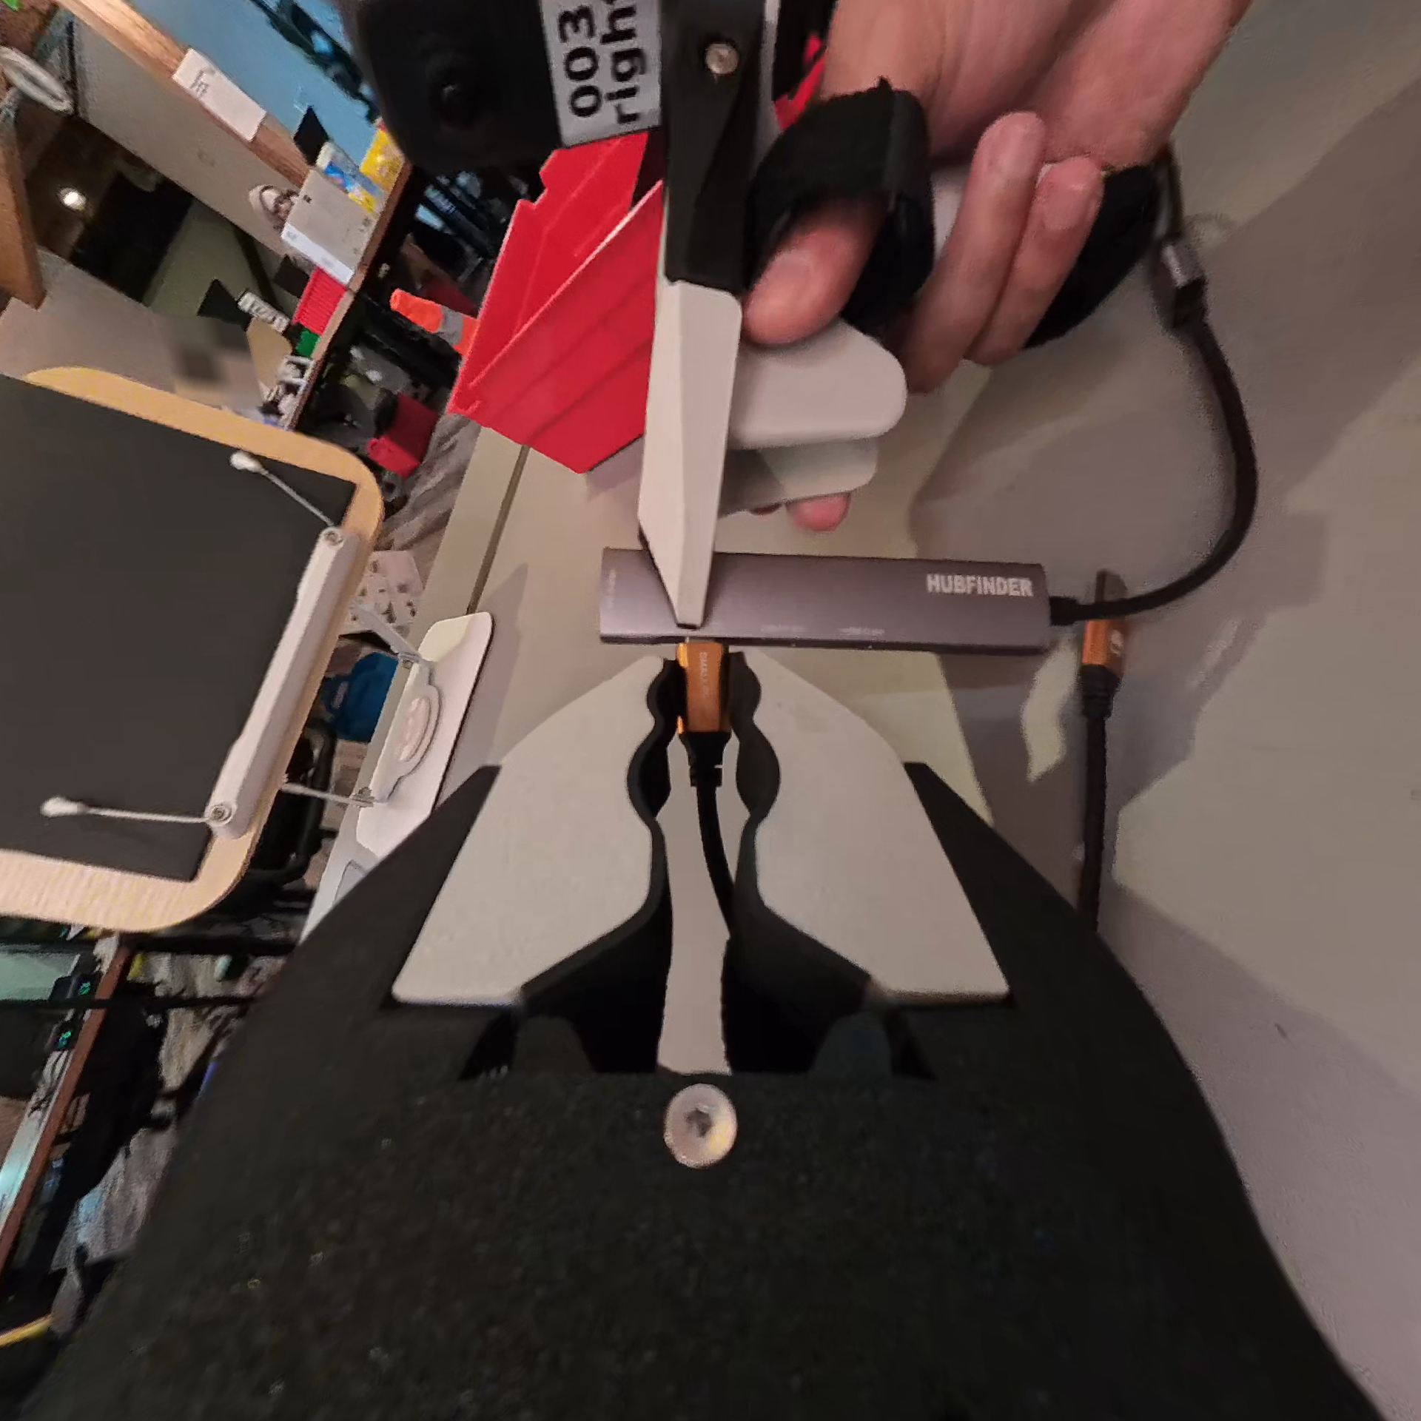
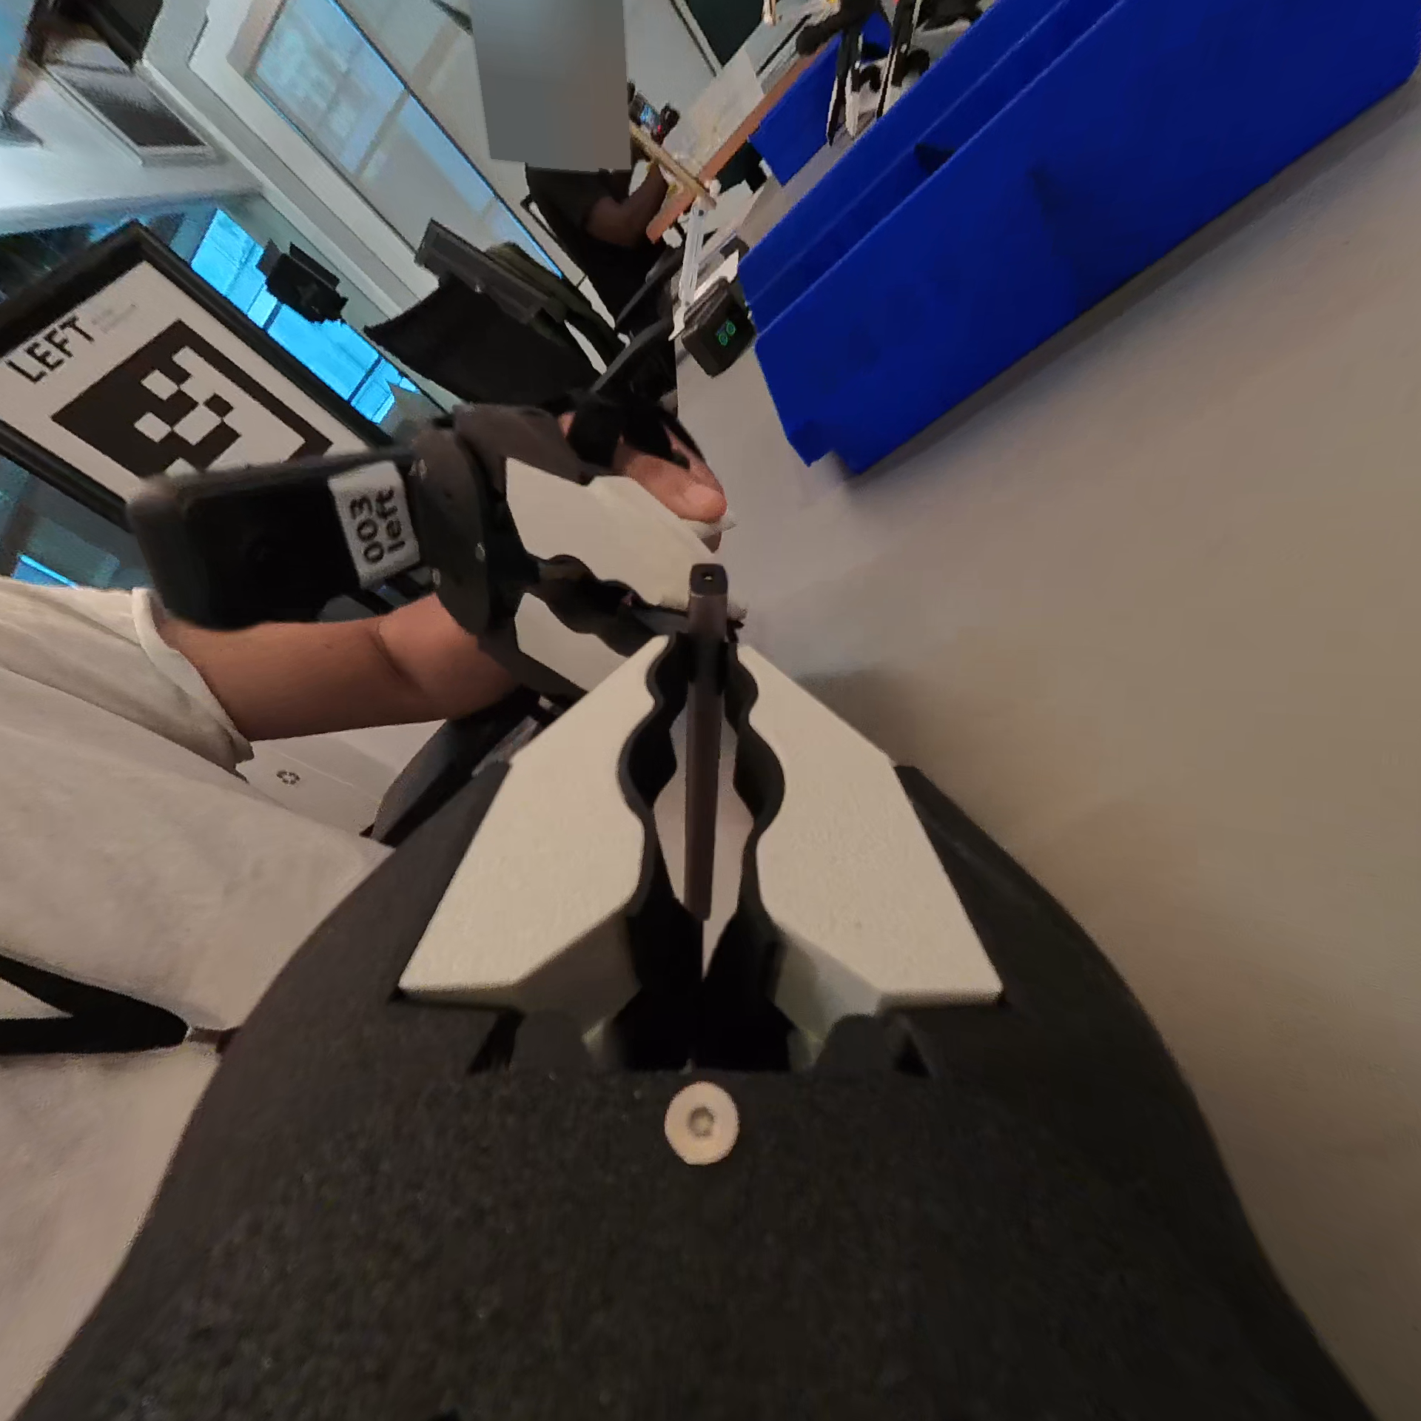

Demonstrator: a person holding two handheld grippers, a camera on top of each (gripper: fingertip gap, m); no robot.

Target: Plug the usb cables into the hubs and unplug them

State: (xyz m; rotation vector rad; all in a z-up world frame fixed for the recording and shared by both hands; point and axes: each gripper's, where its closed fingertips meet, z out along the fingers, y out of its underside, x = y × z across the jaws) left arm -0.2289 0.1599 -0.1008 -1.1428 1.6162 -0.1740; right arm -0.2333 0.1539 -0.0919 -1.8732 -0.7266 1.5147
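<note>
While my left gripper (image 1: pixel 701 692) is squeezed onto the orange USB plug (image 1: pixel 700 687), sitting right at the grey hub (image 1: pixel 846 600) edge, my right gripper (image 2: pixel 703 669) is clamped across that hub on the table (image 1: pixel 1269 769), reaching in from above.

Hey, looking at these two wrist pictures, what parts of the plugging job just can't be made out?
- Left wrist view: how deep the orange plug sits in the hub; the port faces away, under the hub's edge.
- Left wrist view: the hub's far side, hidden behind the right gripper.
- Left wrist view: where the second orange plug leads; its cable passes behind the left gripper.
- Right wrist view: the hub shows edge-on only, so no ports show.
</note>
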